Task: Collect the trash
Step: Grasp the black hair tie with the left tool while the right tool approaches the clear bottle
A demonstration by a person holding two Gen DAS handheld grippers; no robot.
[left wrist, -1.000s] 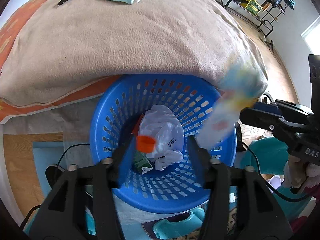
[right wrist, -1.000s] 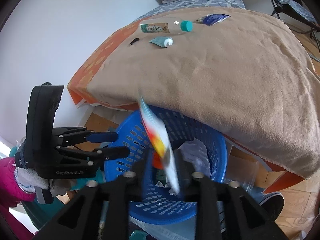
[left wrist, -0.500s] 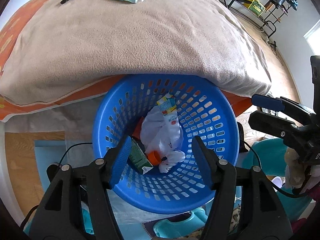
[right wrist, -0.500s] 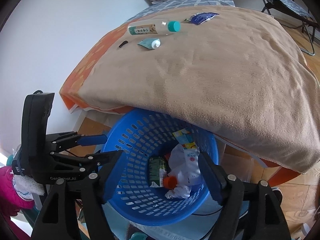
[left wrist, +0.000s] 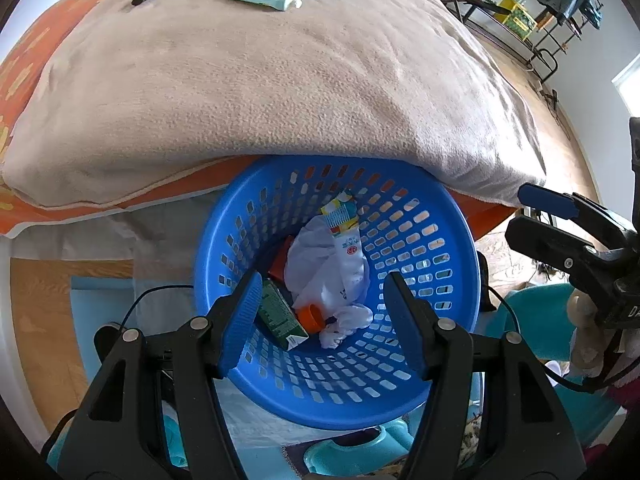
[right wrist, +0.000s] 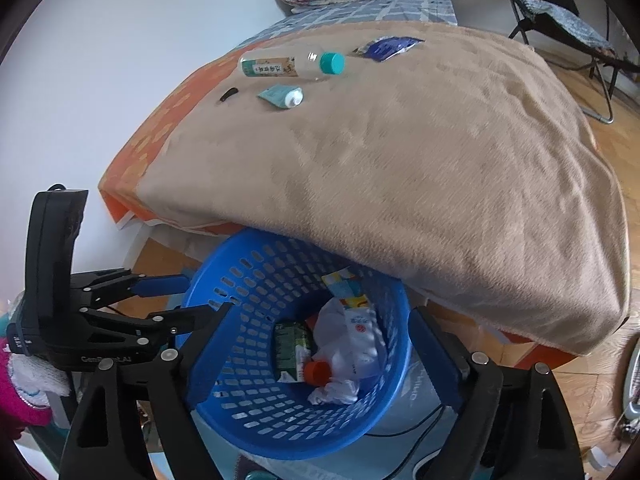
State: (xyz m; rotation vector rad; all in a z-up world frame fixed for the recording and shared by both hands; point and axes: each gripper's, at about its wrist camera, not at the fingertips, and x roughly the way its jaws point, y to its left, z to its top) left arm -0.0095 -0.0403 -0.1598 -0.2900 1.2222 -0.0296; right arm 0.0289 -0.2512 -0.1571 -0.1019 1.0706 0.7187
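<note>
Right gripper [right wrist: 316,344] over the basket [right wrist: 224,396], jaws opening, nothing between them. Left gripper [left wrist: 320,320] also over it, jaws apart, empty. In the basket bottom: green carton [left wrist: 280,316], orange cap [left wrist: 310,317], crumpled white bag [left wrist: 324,268], and a wrapper [left wrist: 344,220] on top. Bed's blanket [right wrist: 420,168] overhangs the basket's far rim. Near the blanket's far edge: tube [right wrist: 282,96], bottle [right wrist: 292,65], blue packet [right wrist: 386,48].

The basket [left wrist: 448,240] is glossy blue plastic with slotted walls; the blanket [right wrist: 420,168] is soft, matt tan fleece; the floor [right wrist: 580,384] is smooth wood; the bottle [right wrist: 292,65] is clear plastic
</note>
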